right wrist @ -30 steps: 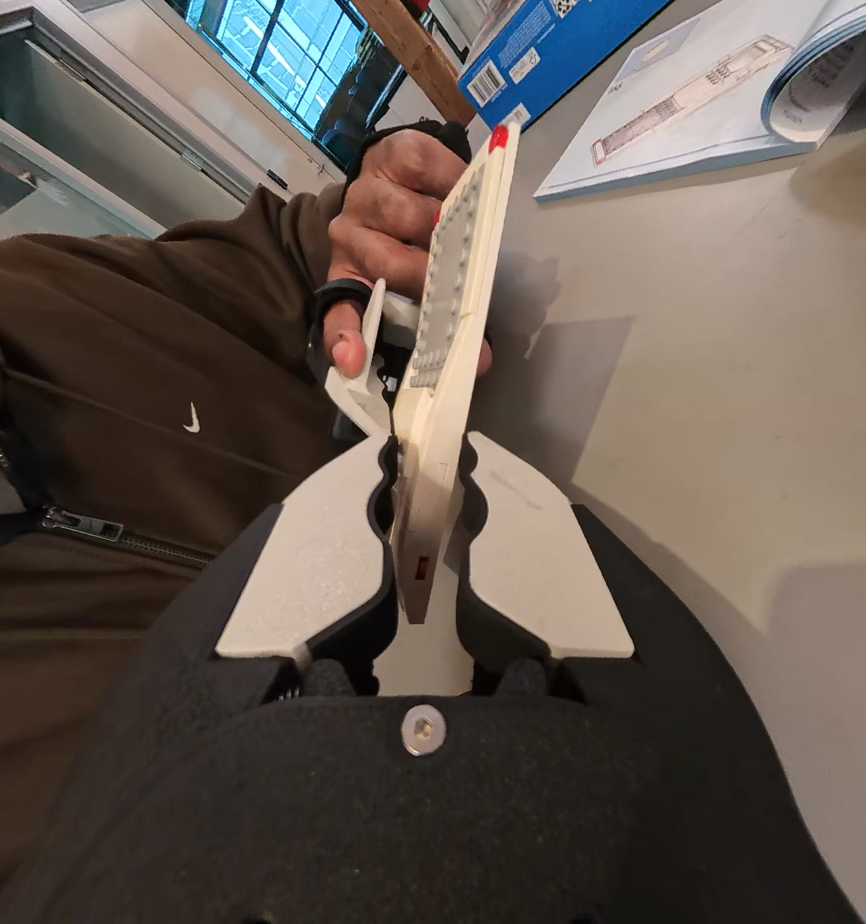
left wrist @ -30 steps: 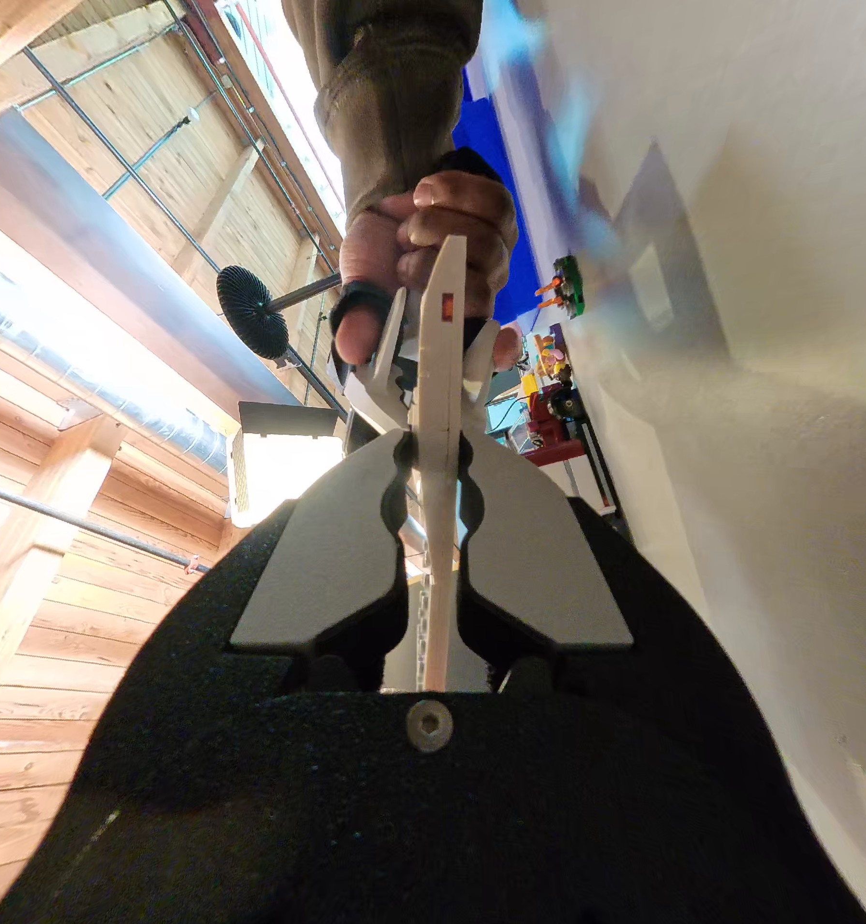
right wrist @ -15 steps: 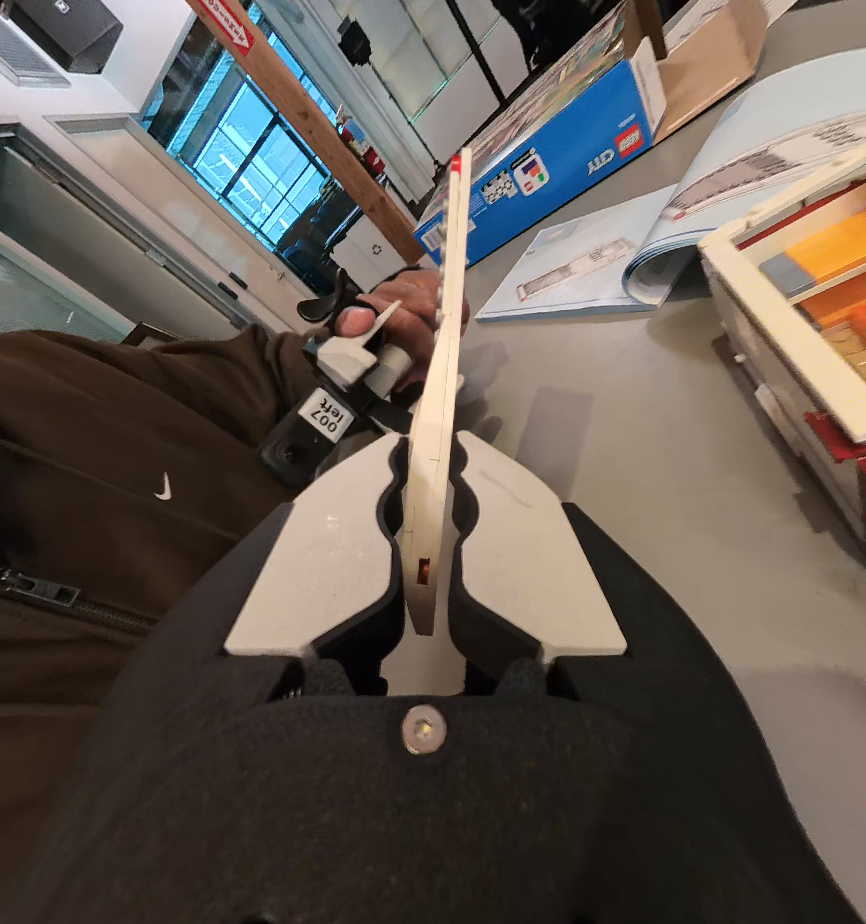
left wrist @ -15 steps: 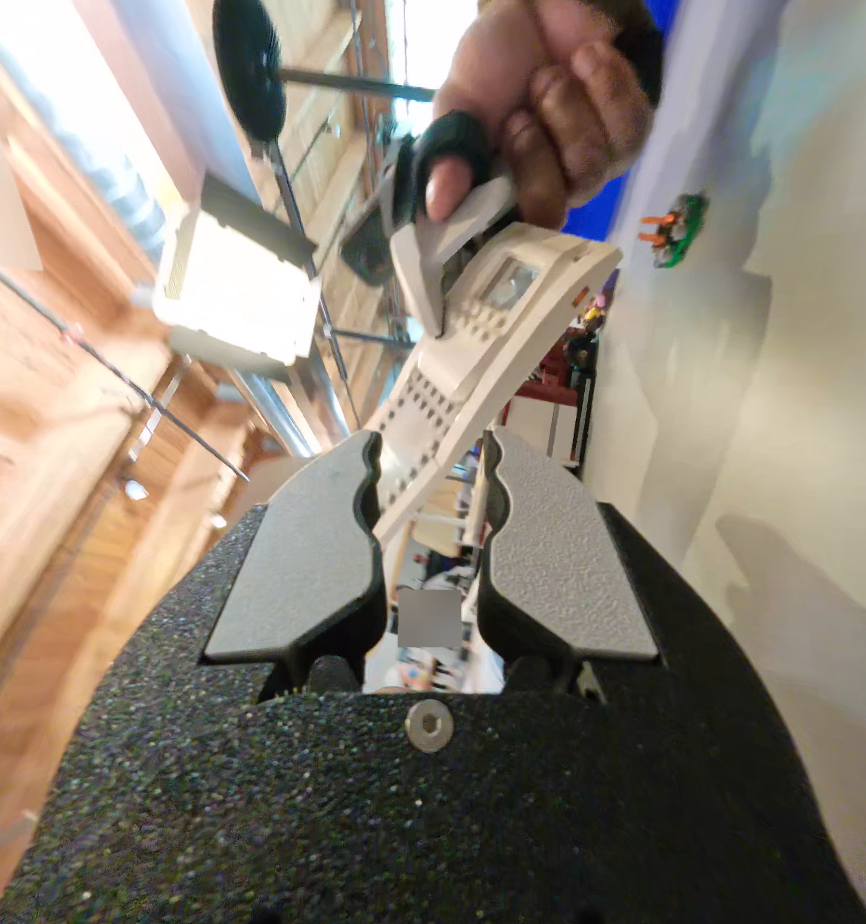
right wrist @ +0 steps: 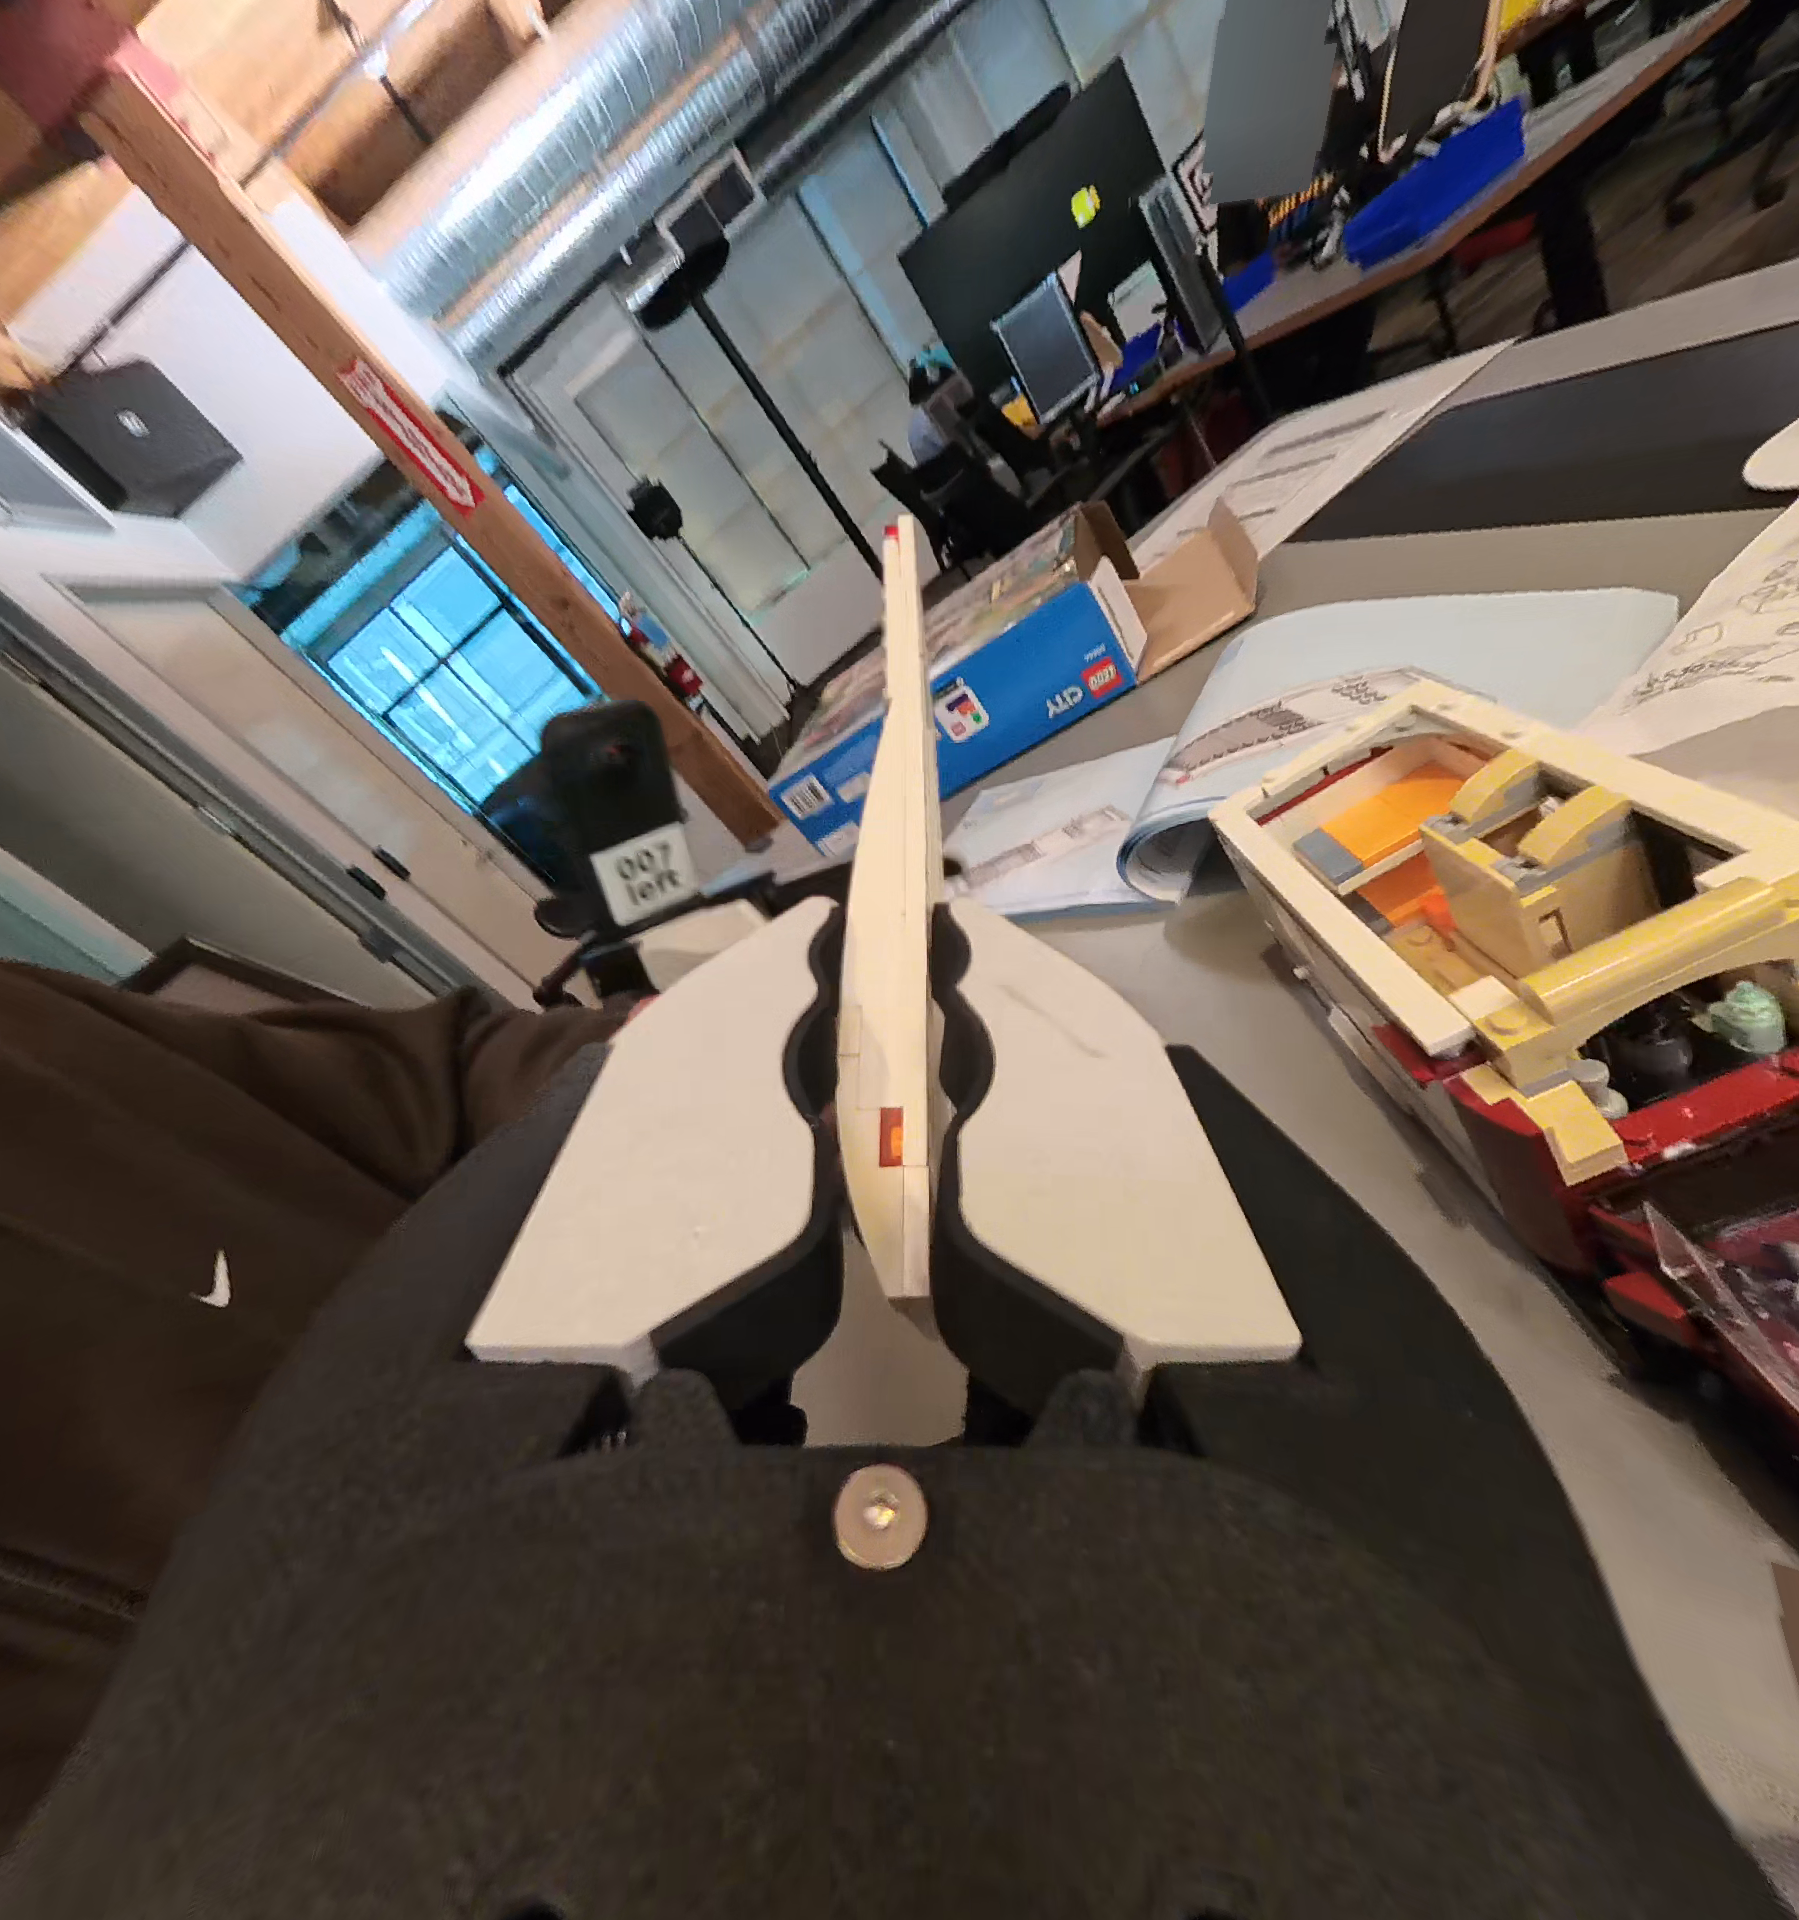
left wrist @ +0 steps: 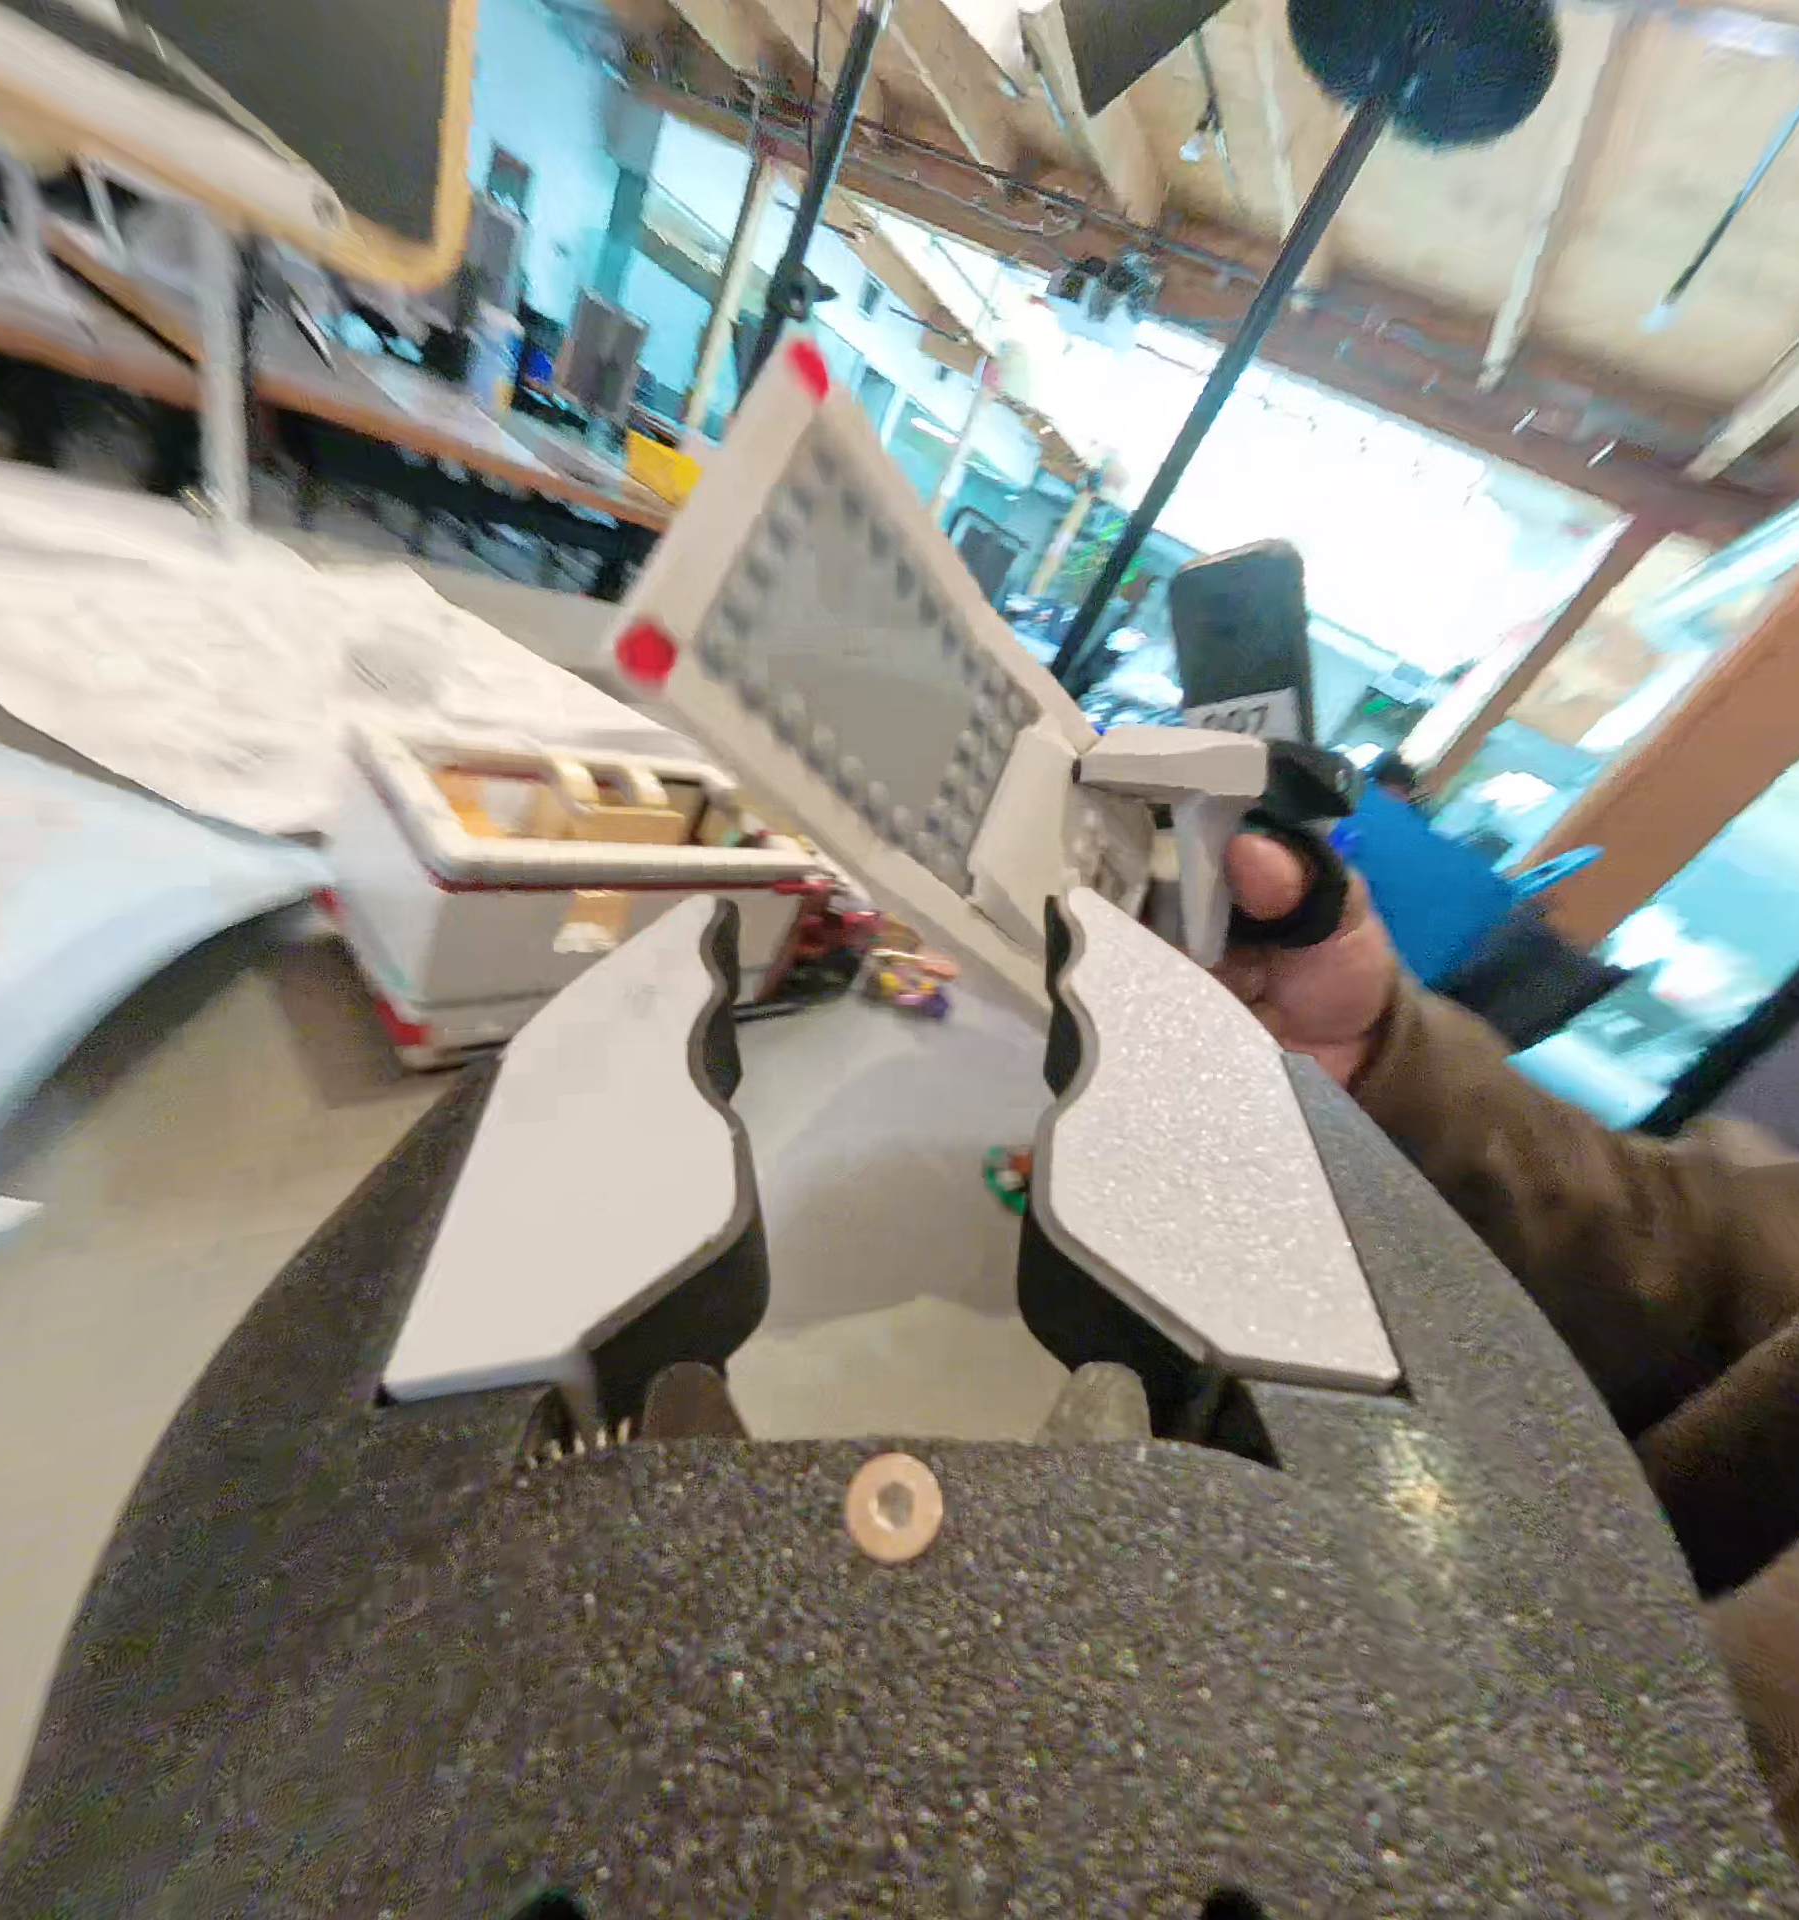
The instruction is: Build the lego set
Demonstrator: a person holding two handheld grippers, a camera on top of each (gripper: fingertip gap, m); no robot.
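Looking across the grey tabletop (right wrist: 1290,997), we see an open-plan workshop with timber beams, a silver duct and glass partitions. On it sit a blue cardboard toy box (right wrist: 1020,691) bearing a logo and barcode, an open instruction booklet (right wrist: 1134,821), and a white and dark-red brick-built vehicle body (right wrist: 1497,935) with its roof off. Our right gripper (right wrist: 890,987) clamps a long cream studded brick panel (right wrist: 900,831) edge-on, pads pressing both faces. Our left gripper (left wrist: 884,966) stands wide, bare, just beside that panel (left wrist: 843,665).
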